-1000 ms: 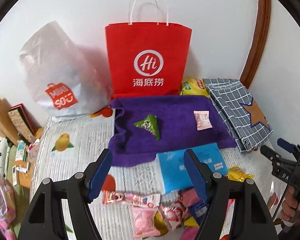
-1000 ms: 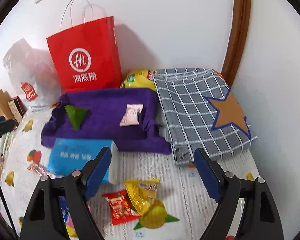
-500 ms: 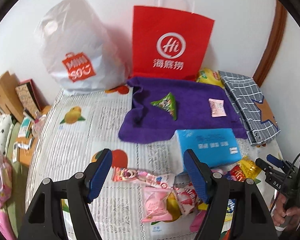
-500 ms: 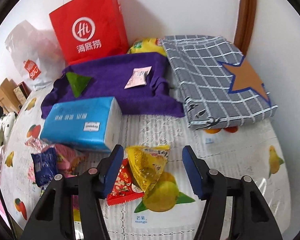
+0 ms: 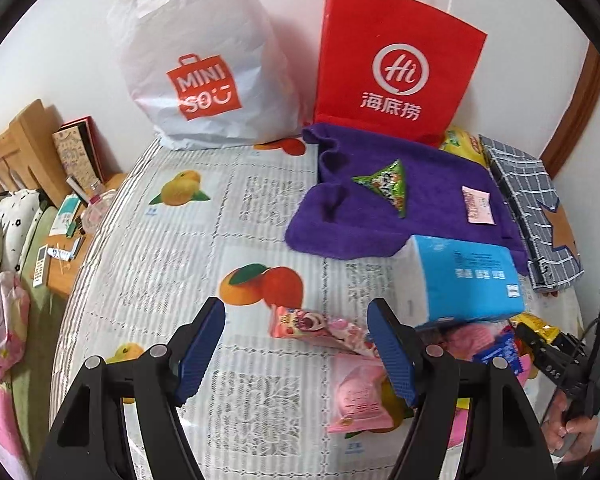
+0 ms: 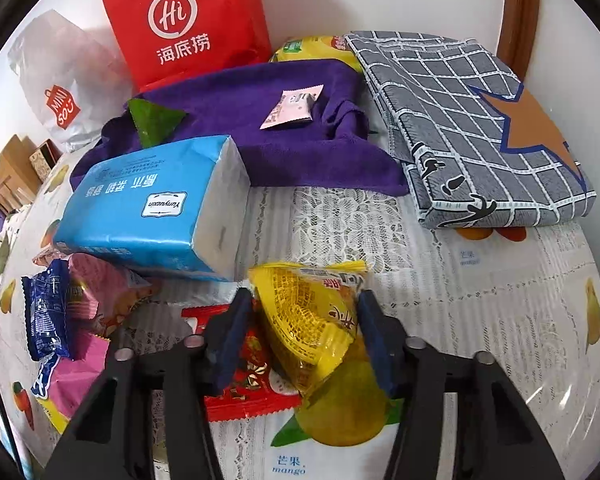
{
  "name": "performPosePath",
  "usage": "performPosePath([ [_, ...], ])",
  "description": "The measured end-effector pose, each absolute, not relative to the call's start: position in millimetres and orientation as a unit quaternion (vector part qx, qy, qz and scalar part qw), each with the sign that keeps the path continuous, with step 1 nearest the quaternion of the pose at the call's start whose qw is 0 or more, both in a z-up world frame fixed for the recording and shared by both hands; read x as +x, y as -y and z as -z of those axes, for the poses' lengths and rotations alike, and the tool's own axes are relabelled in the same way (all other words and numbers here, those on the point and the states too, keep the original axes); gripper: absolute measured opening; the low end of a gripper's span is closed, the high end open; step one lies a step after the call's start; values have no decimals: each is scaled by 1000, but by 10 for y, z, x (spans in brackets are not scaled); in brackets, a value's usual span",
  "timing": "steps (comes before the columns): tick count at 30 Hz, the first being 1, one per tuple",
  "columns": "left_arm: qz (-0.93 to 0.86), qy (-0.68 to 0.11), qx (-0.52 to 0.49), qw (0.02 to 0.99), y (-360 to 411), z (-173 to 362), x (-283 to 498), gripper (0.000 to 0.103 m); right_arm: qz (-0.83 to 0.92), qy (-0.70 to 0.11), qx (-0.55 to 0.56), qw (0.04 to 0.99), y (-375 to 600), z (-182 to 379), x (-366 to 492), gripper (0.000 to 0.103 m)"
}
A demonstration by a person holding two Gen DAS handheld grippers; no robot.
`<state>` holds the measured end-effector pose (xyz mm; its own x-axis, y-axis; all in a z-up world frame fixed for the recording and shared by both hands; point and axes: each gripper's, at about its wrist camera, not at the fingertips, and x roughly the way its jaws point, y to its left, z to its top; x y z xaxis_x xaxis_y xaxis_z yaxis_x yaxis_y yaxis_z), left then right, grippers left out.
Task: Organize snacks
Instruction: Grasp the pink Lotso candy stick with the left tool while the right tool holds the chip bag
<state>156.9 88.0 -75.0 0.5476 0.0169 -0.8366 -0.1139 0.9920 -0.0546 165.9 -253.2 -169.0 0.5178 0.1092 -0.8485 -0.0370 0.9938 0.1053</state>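
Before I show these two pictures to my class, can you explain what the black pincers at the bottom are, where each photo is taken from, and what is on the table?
No robot: a person holds a two-finger gripper in each hand, each with a fisheye camera looking along its fingers. The left gripper is open above a pink snack packet. The right gripper has its fingers either side of a yellow snack packet; whether they grip it, I cannot tell. On the fruit-print tablecloth lie a purple towel, a blue tissue pack and a red paper bag.

Glossy yellow plastic snack packet (image 6: 312,316) lies on shiny lace-patterned tablecloth (image 6: 480,320) near fuzzy purple towel (image 6: 260,120).
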Motion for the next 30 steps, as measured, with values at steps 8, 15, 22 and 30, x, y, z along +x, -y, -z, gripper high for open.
performPosePath([
  [8, -37, -493, -66, 867, -1015, 991, 1573, 72, -43, -467, 40, 883, 2556, 1487, 1489, 44],
  [15, -36, -515, -79, 853, -1092, 1237, 1582, 72, -30, -460, 42, 886, 2650, 1430, 1403, 44],
  [22, -17, -535, -92, 840, -1079, 1418, 1665, 72, -23, -461, 53, 886, 2719, 1446, 1442, 44],
  [30, 23, -555, -108, 825, -886, 1611, 1847, 70, -18, -471, 53, 880, 2759, 1531, 1488, 44],
])
